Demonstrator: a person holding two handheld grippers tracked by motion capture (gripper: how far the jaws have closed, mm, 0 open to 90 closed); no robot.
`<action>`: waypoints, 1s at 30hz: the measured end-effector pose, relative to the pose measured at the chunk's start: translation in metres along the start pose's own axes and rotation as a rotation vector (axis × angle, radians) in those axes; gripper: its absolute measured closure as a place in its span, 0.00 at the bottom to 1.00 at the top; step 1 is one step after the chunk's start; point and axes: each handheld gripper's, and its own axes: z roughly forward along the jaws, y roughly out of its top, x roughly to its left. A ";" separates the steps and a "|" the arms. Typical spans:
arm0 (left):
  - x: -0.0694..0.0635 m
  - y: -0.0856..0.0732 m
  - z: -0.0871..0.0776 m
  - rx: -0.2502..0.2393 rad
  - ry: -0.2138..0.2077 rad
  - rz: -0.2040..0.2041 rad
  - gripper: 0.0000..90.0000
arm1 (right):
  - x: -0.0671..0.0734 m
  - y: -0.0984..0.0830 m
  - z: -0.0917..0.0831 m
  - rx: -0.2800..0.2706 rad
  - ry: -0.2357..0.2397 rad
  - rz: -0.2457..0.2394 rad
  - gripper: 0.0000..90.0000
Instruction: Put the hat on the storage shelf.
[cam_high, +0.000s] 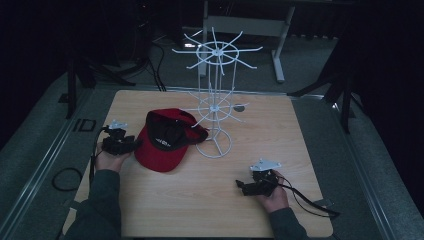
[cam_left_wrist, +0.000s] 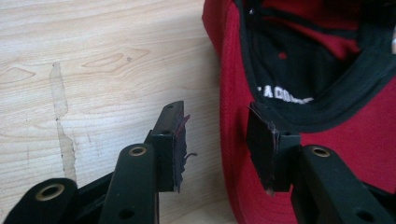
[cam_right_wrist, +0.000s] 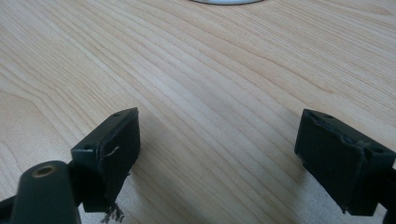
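The red cap (cam_high: 165, 140) lies upside down on the surface (cam_high: 225, 200), left of centre, just beside the white rack (cam_high: 215, 100). The left gripper (cam_left_wrist: 217, 140) meets it from the left – its jaws are spread, with the brim's edge between them (pads not pressing). The right gripper (cam_right_wrist: 233, 149) rests at the near right, well apart from the cap – jaws spread wide over bare wood.
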 end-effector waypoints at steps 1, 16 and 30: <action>0.000 0.000 0.002 0.001 -0.008 -0.001 0.66 | 0.000 0.000 0.000 0.000 0.000 0.000 0.15; -0.028 -0.015 -0.008 0.043 -0.177 0.025 0.82 | 0.000 0.000 0.000 -0.001 -0.001 0.000 0.16; -0.053 -0.012 0.023 0.120 -0.318 0.030 0.77 | 0.000 0.000 0.000 -0.001 0.000 0.000 0.16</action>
